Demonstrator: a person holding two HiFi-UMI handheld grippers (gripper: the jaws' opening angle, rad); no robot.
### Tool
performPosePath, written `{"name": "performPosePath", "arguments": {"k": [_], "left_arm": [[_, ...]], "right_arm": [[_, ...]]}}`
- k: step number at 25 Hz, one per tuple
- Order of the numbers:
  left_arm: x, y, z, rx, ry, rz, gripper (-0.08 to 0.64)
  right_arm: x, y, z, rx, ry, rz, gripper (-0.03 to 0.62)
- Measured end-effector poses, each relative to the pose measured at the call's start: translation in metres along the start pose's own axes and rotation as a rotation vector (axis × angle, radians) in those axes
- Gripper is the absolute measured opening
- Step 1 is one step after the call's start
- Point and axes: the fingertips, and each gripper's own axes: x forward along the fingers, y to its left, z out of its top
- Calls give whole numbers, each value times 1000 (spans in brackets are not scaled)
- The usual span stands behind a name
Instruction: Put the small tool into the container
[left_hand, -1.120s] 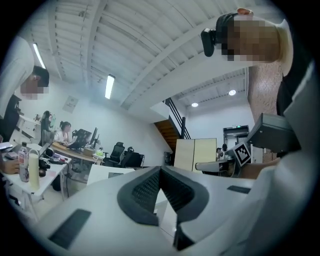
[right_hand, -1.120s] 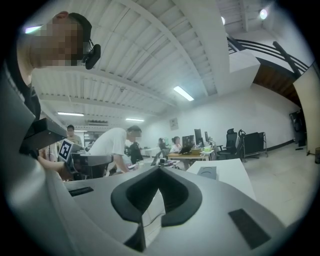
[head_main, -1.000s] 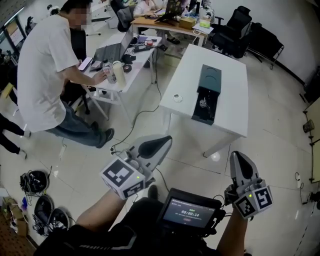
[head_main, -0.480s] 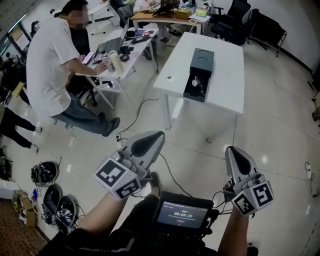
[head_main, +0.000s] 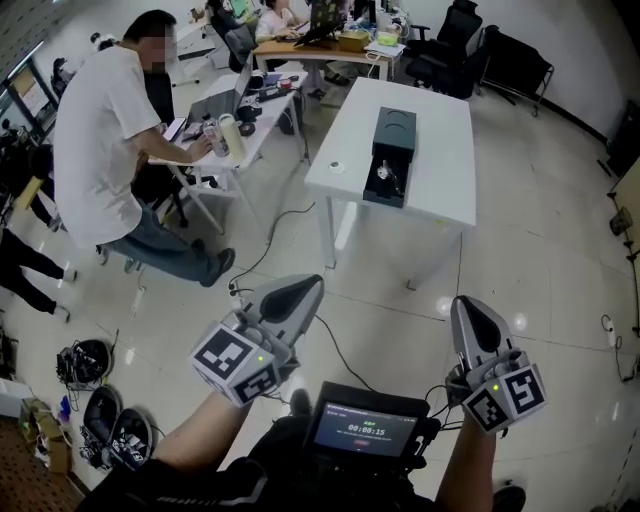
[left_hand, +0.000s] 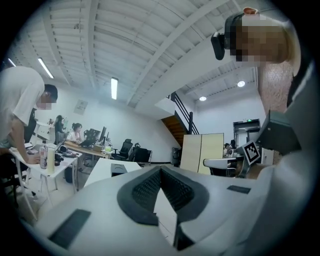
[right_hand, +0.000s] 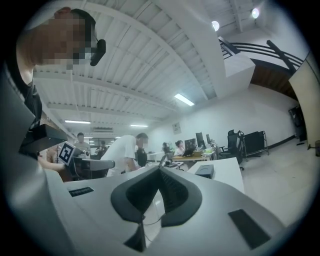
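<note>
A dark container (head_main: 390, 150) lies on the white table (head_main: 440, 190) far ahead, its lid swung open. A small shiny thing (head_main: 384, 172) rests in its open half, too small to identify. A little white round object (head_main: 337, 167) sits on the table to the left of it. My left gripper (head_main: 300, 292) is held near my waist, shut and empty. My right gripper (head_main: 468, 305) is beside it, also shut and empty. In the left gripper view the pads (left_hand: 150, 187) meet and the container (left_hand: 118, 169) shows beyond them. In the right gripper view the pads (right_hand: 170, 187) also meet, with the container (right_hand: 205, 171) in the distance.
A person in a white shirt (head_main: 100, 130) leans over a cluttered desk (head_main: 235, 120) at the left. Black chairs (head_main: 470, 55) stand behind the table. A cable (head_main: 270, 250) runs over the tiled floor. Helmets and bags (head_main: 100, 425) lie at the lower left. A small screen (head_main: 365, 430) hangs at my waist.
The table with the container has shrunk and drifted up in the head view, so I stand farther from it. Both grippers stay shut in front of me.
</note>
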Motion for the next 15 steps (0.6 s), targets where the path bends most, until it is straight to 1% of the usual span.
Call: {"name": "performPosePath", "arguments": {"k": [2, 7, 10, 15], "left_arm": [[-18, -3, 8, 12, -7, -21, 31], [-56, 3, 15, 2, -42, -38, 31], [-63, -1, 21, -4, -42, -41, 31], [-73, 1, 25, -10, -46, -52, 31]], "right_arm": [[-8, 18, 2, 7, 1, -14, 23], [-16, 56, 5, -4, -1, -35, 23], [-24, 63, 14, -10, -9, -49, 23], [-24, 76, 16, -13, -6, -58, 23]]}}
